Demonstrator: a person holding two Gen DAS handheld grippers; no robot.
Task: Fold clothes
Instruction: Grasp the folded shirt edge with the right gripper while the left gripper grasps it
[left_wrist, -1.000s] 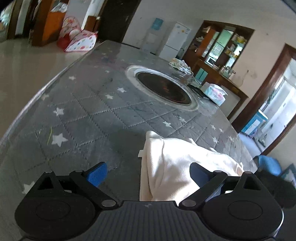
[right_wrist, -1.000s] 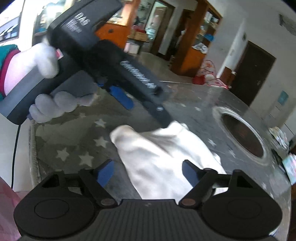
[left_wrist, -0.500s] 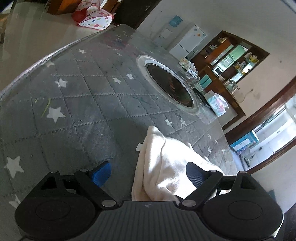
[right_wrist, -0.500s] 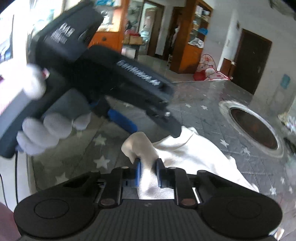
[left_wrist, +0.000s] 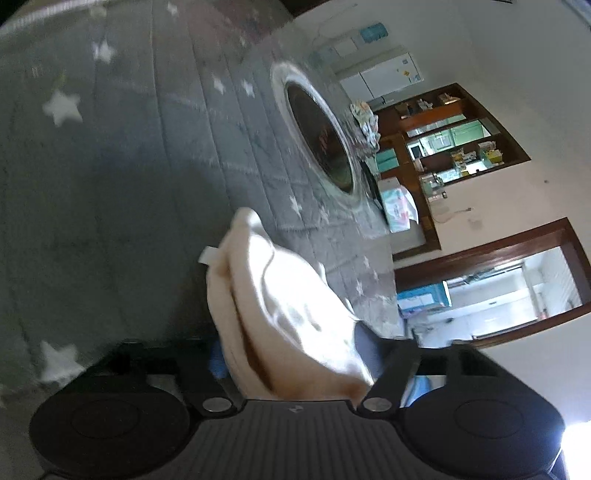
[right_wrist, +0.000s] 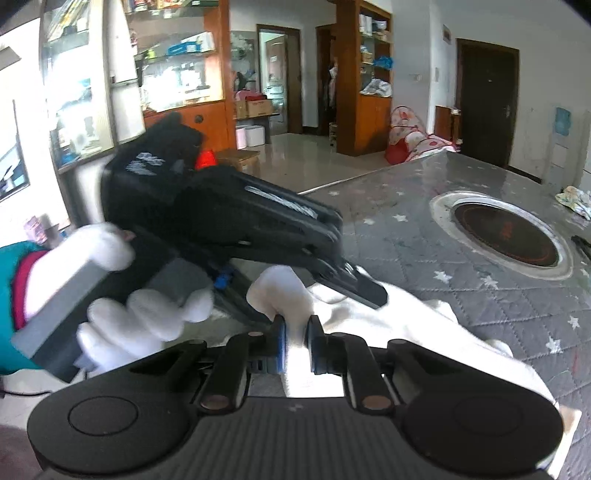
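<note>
The left tongs (left_wrist: 291, 354) have rolled sideways since a moment ago and their blue pads, wide apart then, now press in on the cream garment (left_wrist: 280, 306) bunched between them. The right tongs (right_wrist: 295, 341) stay clenched on a fold of the same cream garment (right_wrist: 399, 328), which trails off to their right across the grey star-quilted table cover (right_wrist: 461, 266). Beyond both tongs sits the round inset burner (right_wrist: 504, 232). A white-gloved hand (right_wrist: 144, 317) grips the left tongs' handle.
</note>
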